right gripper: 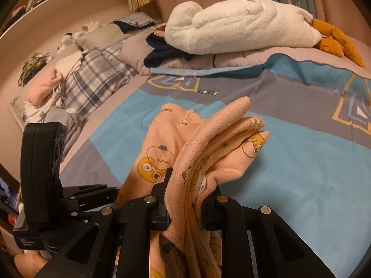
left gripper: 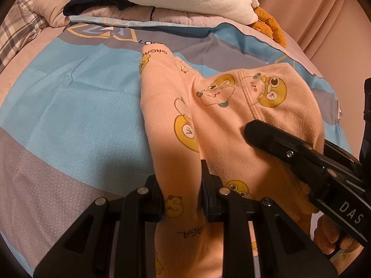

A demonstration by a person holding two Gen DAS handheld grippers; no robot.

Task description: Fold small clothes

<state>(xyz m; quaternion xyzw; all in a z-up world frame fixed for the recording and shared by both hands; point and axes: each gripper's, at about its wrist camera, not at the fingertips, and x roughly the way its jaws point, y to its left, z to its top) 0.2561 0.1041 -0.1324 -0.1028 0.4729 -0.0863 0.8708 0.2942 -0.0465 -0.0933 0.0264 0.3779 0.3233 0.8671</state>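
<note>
A small peach garment (left gripper: 227,120) with yellow cartoon prints lies partly lifted over the blue and grey blanket (left gripper: 81,115). My left gripper (left gripper: 182,199) is shut on one leg of the garment, which stretches away toward the far end. My right gripper (right gripper: 185,199) is shut on a bunched, folded edge of the same garment (right gripper: 208,143) and holds it up off the blanket. The right gripper's black finger also shows in the left wrist view (left gripper: 278,143), resting over the cloth. The left gripper body shows at the left of the right wrist view (right gripper: 41,173).
A white plush toy (right gripper: 236,23) with orange feet lies across the far end of the bed, next to dark clothes (right gripper: 162,53). A plaid pillow (right gripper: 97,78) and a heap of clothes (right gripper: 46,92) lie at the left. Blue blanket (right gripper: 301,162) spreads to the right.
</note>
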